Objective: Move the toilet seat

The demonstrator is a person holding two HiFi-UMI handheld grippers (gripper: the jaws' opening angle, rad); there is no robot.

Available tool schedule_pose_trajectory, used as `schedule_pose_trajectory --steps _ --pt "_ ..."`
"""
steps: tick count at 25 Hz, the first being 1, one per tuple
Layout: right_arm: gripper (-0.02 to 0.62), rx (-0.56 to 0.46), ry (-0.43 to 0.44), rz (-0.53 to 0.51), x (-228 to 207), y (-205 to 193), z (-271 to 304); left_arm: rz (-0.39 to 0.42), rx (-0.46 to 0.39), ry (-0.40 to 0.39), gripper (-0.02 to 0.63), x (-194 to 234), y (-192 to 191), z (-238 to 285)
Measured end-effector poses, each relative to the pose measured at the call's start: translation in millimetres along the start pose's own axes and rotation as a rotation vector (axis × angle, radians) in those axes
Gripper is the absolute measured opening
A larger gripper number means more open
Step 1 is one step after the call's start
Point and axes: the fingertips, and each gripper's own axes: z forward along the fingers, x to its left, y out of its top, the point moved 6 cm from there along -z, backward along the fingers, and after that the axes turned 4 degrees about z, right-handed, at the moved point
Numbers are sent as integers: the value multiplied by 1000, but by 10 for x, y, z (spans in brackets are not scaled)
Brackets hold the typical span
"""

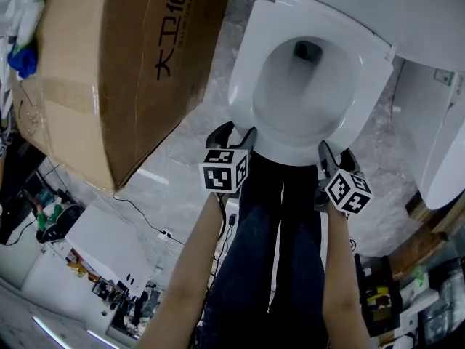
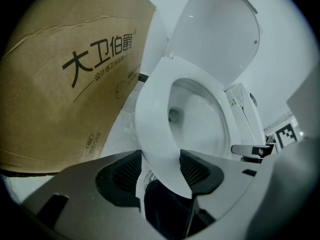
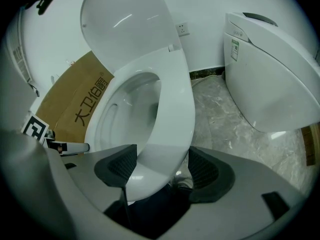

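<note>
Straddling the front rim of the toilet seat (image 1: 245,86), which lies flat on the bowl (image 1: 305,93) with its lid (image 2: 220,34) raised, my left gripper (image 1: 234,134) and right gripper (image 1: 335,153) stand spread, unclamped, one per side, likely so a lift stays even.

Grey marbled floor (image 3: 225,114) at centre right, white wall (image 3: 210,9) with socket (image 3: 183,29) above, cardboard box (image 3: 75,99) at left, second white toilet (image 3: 270,74) at upper right.

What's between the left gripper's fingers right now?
The toilet seat: its front rim sits between the left gripper's fingers, seen in the left gripper view.
</note>
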Motion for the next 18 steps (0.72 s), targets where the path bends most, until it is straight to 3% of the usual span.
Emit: schedule_pose_trajectory --steps 8,18 --pt "313 10 -19 53 7 4 31 8 -8 14 236 -6 -1 -5" --pt "313 29 -15 30 40 22 -57 12 -21 27 238 -45 -8 -77"
